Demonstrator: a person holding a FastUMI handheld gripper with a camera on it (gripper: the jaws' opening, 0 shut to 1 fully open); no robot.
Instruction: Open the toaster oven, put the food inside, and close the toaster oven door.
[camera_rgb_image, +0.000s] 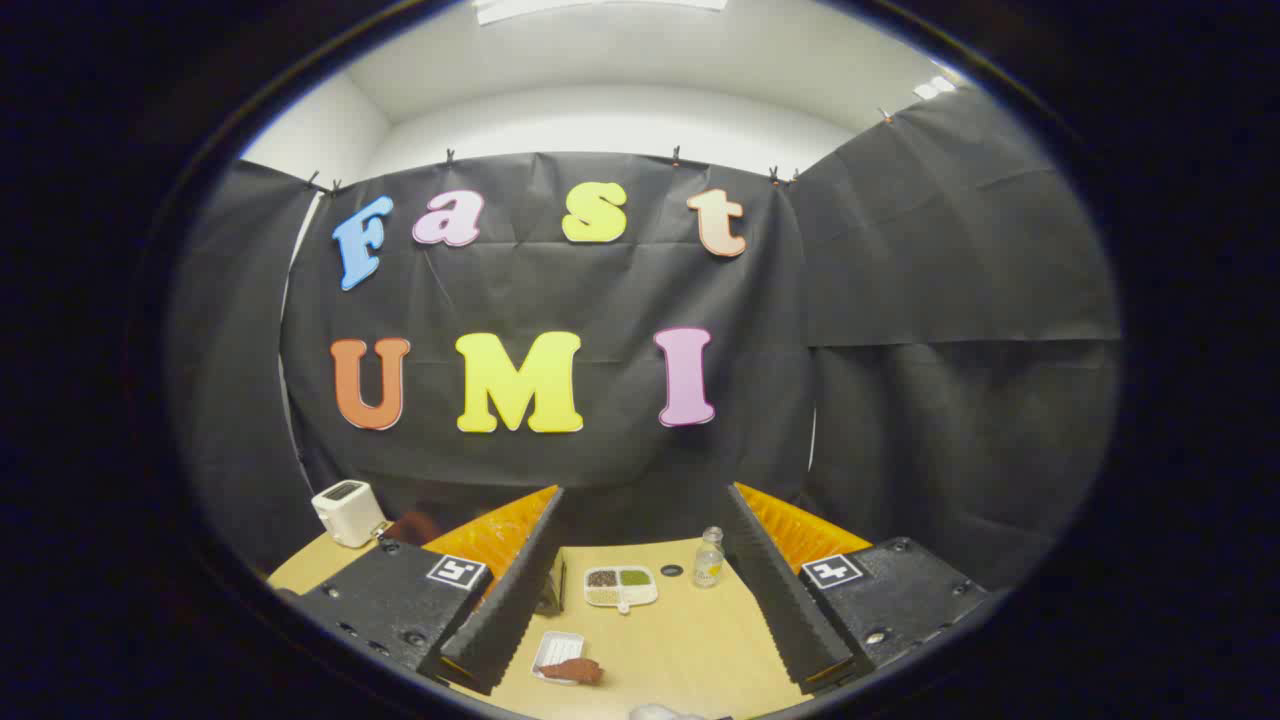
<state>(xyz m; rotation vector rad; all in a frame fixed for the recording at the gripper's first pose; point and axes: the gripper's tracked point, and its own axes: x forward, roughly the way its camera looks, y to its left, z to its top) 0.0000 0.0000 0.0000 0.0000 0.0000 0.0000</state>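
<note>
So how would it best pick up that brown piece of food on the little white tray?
Probably from above, with the open gripper straddling the brown food. It lies flat and long, half over the white tray edge, so pinch across its narrow middle.

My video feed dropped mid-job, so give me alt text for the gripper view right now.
The gripper is open and holds nothing, its fingers spread wide above a wooden table. Between them lie a white tray with a brown piece of food, a divided plate of grains and a small bottle. A white appliance stands off beyond the left finger.
</note>
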